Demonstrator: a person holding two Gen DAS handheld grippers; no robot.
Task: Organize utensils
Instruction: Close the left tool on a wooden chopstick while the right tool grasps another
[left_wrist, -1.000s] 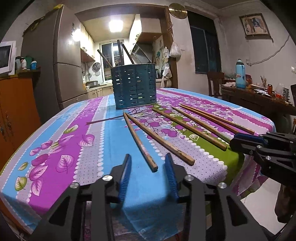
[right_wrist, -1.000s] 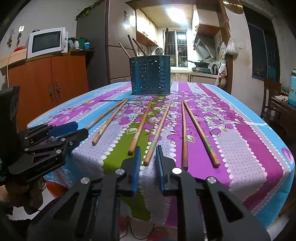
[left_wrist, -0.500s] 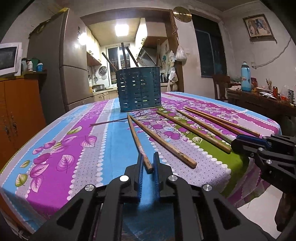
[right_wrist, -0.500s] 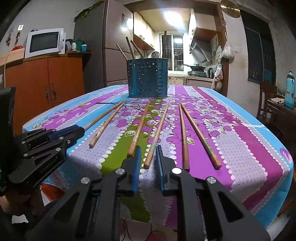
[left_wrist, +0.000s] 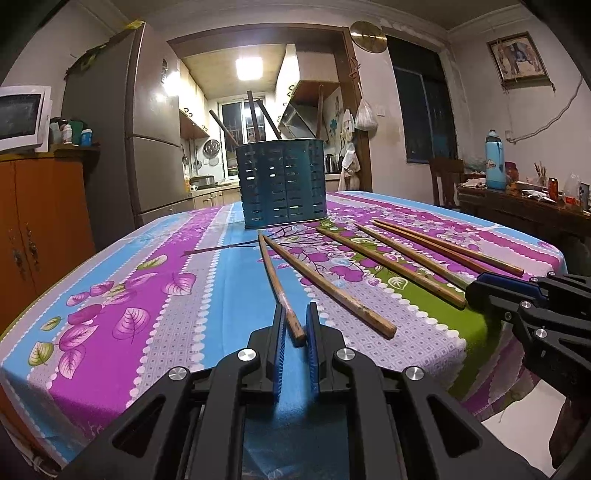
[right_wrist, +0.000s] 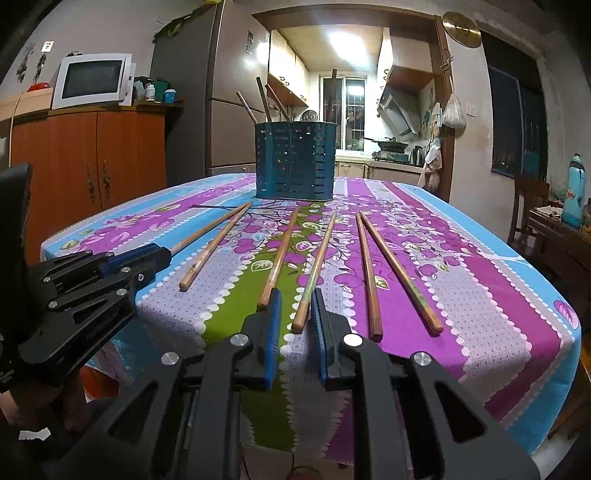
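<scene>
Several wooden chopsticks lie side by side on the flowered tablecloth (left_wrist: 110, 295), pointing toward a dark blue slotted utensil holder (left_wrist: 282, 182) at the far end, which holds several sticks. My left gripper (left_wrist: 295, 325) has its jaws close on both sides of the near end of the leftmost chopstick (left_wrist: 279, 286), which still rests on the cloth. My right gripper (right_wrist: 295, 314) is open a little, its fingers on either side of the near end of a middle chopstick (right_wrist: 314, 273). The holder shows in the right wrist view (right_wrist: 295, 160) too.
The table's near edge lies just under both grippers. An orange cabinet (right_wrist: 88, 177) with a microwave (right_wrist: 92, 81) and a fridge (left_wrist: 147, 140) stand to the left. A side table with a blue bottle (left_wrist: 495, 160) and a chair stand to the right.
My left gripper closed from wide open around the leftmost chopstick's end and moved forward. My right gripper moved forward over a middle chopstick's end and opened slightly.
</scene>
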